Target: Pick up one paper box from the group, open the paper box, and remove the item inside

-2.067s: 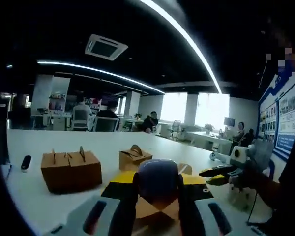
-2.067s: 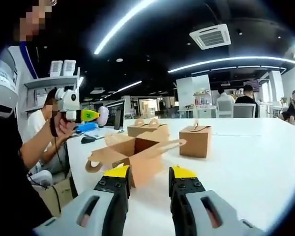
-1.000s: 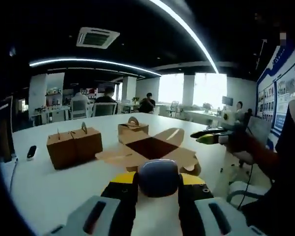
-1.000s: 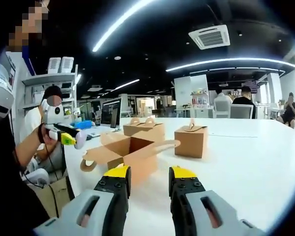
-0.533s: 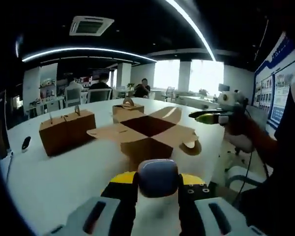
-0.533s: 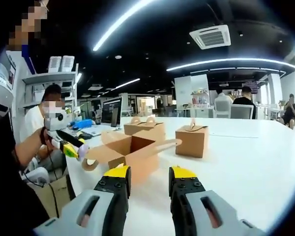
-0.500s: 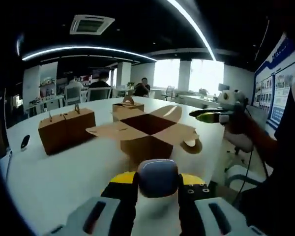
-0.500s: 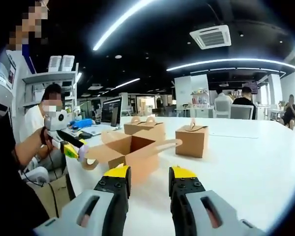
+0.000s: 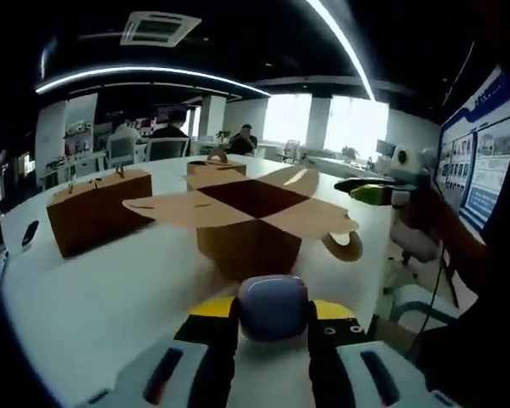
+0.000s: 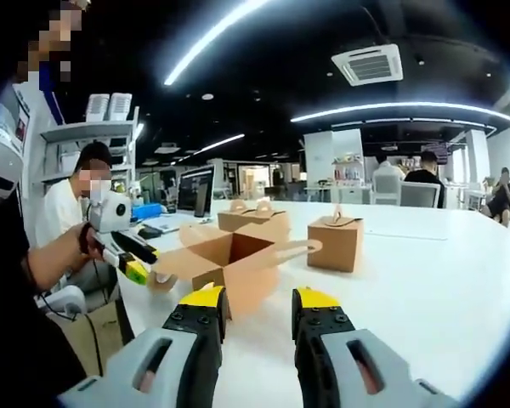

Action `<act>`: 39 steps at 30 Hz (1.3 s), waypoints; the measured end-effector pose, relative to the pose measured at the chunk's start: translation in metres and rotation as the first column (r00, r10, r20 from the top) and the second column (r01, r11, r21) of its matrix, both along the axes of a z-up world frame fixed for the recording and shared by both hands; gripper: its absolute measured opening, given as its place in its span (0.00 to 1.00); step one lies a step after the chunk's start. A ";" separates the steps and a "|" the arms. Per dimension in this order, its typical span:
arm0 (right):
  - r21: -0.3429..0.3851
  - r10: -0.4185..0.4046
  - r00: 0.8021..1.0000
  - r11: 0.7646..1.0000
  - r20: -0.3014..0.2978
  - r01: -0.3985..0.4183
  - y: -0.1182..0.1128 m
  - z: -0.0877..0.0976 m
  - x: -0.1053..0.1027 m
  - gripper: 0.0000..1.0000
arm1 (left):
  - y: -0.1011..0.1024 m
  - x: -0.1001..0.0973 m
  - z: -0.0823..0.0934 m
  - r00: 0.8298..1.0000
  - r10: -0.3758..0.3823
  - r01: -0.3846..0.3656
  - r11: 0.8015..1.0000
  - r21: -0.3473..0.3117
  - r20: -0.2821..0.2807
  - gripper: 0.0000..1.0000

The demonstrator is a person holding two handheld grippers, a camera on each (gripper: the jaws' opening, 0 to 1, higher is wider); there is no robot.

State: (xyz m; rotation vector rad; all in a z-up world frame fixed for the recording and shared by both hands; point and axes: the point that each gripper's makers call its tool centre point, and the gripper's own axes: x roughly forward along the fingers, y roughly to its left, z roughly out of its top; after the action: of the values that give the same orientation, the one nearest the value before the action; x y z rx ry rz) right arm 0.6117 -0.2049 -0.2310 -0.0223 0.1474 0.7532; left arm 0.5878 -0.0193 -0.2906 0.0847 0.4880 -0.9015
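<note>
Could not see into the open paper box (image 9: 251, 223); interior lay in dark shadow in the left gripper view, and side-on behind flaps in the right gripper view. Blue item (image 9: 273, 307) partly hidden between the left gripper (image 9: 273, 321) jaws, shape only guessed as rounded. Distant people too small to make out.

No text, label, brand, number or sign can be read in either view. The blue-and-white wall display boards (image 9: 493, 166) at the right edge of the left gripper view carry panels of print and pictures, but all of it is too small and blurred to make out. The brown cardboard boxes (image 10: 336, 242) on the white table (image 10: 425, 280) show no readable printing.
</note>
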 end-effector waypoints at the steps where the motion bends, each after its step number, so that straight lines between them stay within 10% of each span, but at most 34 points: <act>1: -0.001 -0.001 1.000 1.000 -0.003 0.001 0.000 -0.001 0.000 0.32 | -0.003 0.000 -0.001 1.000 -0.003 0.003 1.000 0.003 -0.002 0.34; 19: 0.006 -0.003 1.000 1.000 -0.023 0.003 -0.004 -0.009 0.007 0.32 | -0.062 -0.012 -0.011 0.989 -0.141 0.140 0.990 -0.009 -0.054 0.34; 39: 0.007 0.001 1.000 1.000 -0.028 -0.001 -0.003 -0.012 0.007 0.32 | -0.057 0.011 0.008 0.998 -0.065 0.062 0.987 -0.148 -0.014 0.34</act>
State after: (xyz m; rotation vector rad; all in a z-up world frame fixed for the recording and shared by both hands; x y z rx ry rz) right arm 0.6188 -0.2077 -0.2425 -0.0048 0.1718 0.7554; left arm 0.5987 -0.0765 -0.2823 -0.0427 0.4364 -0.9992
